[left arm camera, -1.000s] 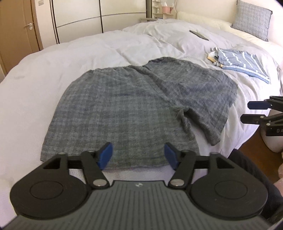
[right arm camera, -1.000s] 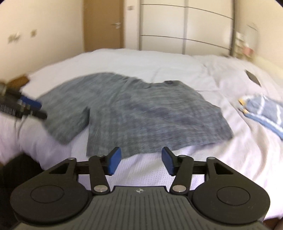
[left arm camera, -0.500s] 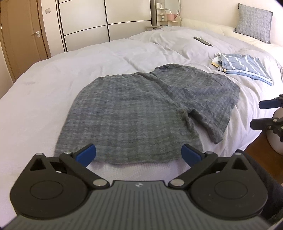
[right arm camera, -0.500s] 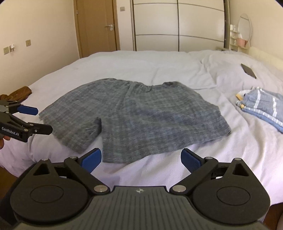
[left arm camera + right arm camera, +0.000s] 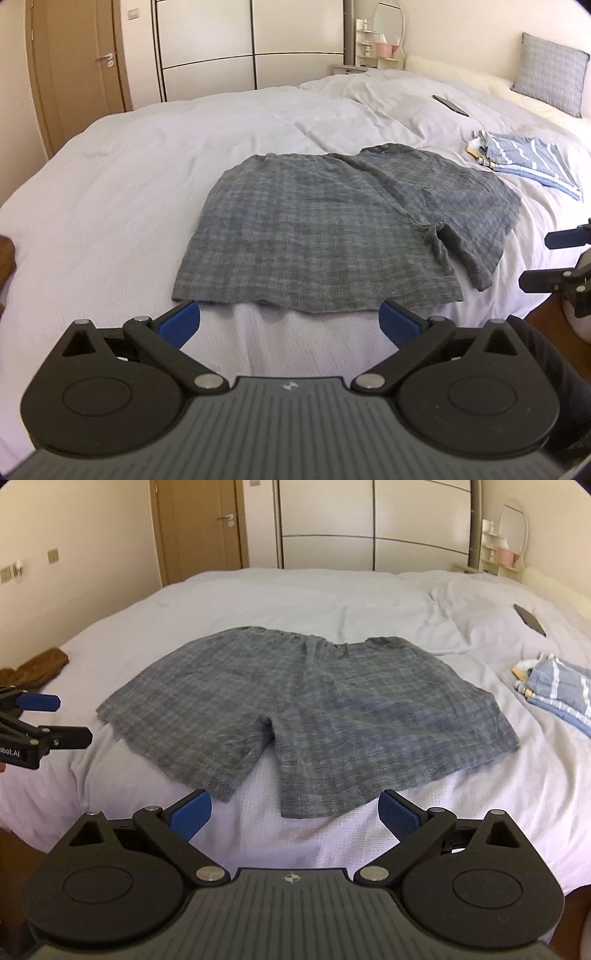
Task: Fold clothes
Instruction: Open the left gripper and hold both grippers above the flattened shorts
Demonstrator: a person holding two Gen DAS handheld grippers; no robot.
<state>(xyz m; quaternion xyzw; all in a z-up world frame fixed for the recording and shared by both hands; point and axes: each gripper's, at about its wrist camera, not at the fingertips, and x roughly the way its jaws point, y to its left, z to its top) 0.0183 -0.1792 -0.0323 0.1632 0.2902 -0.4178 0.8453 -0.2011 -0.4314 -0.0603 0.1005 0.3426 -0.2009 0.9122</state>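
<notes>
Grey checked woven shorts (image 5: 332, 229) flat on white bed (image 5: 110, 192), waistband far, leg hems nearest; left gripper (image 5: 290, 323) and right gripper (image 5: 293, 808) wide open, empty, just short of hems.

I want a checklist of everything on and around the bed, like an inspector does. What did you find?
Surface: white bed cover, rumpled toward the far side.
Job's things: grey checked shorts spread flat near the bed's near edge, unfolded; folded blue striped clothes lie apart from them.
Clutter: dark flat object on the cover, too small to identify; brown cloth at the bed's edge.
Grippers: left tongs open, empty, short of the shorts' hem; right tongs open, empty.
Cables: nothing seen.
Surroundings: wardrobe, wooden door, grey pillow, round mirror.
</notes>
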